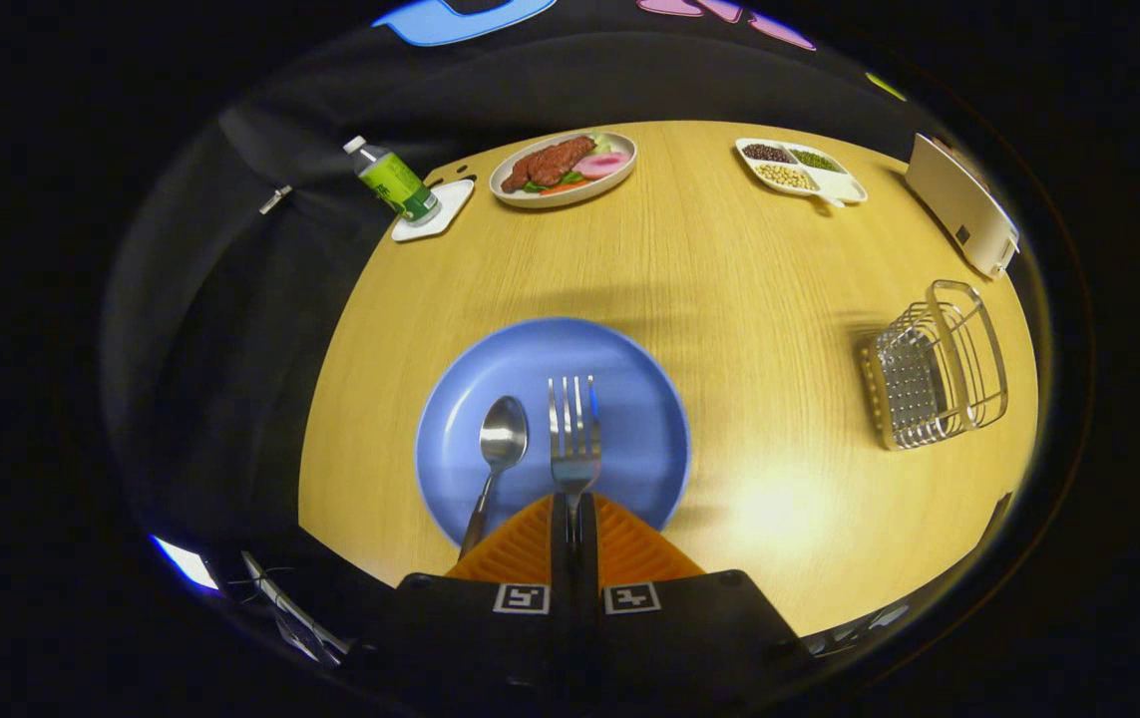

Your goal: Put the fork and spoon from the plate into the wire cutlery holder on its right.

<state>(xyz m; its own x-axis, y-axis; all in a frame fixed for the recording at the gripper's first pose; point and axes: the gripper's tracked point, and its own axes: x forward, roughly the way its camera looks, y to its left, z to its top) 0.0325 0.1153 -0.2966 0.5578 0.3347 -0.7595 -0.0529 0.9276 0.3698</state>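
Observation:
A blue plate [629,399] lies on the wooden table just ahead of my fingers. On it rests a steel spoon [500,449], bowl pointing away, left of the fingers. The steel fork [574,434] points away over the plate's middle, its handle running back between my orange fingers [629,543]. My gripper [570,514] is shut on the fork's handle, both pads pressed against it. The wire cutlery holder [939,369] stands on the table well to the right of the plate.
Beyond the plate at the table's far side stand a green-labelled bottle [392,181] on a white coaster, a dish of food [563,168] and a divided tray of beans [801,170]. A white box [960,204] sits beyond the holder.

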